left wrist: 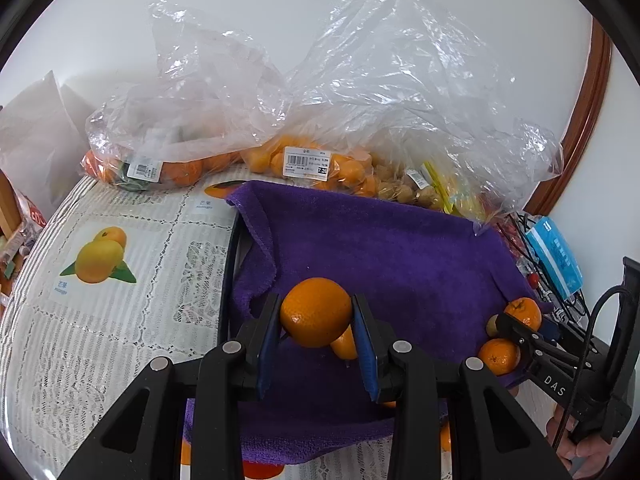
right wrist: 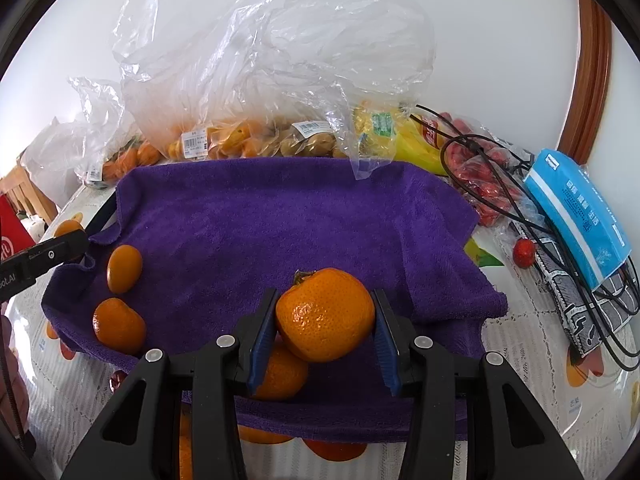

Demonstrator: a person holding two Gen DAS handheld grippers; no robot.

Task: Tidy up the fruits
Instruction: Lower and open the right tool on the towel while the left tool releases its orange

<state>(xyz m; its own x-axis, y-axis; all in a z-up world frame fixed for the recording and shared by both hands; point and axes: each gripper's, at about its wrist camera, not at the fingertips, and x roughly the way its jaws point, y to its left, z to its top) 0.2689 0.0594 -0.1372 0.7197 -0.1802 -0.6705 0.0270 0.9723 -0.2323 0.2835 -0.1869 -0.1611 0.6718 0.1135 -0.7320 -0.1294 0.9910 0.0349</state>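
My left gripper is shut on an orange and holds it above the purple towel. A smaller orange fruit lies on the towel just beneath it. My right gripper is shut on a stemmed mandarin above the towel's near edge, with another mandarin below it. Two more orange fruits lie at the towel's left. In the left wrist view the right gripper holds its mandarin at the right.
Clear plastic bags of oranges, small citrus and brown fruits stand behind the towel by the wall. Bananas, a pack of red fruit, black cables and a blue tissue pack lie at the right.
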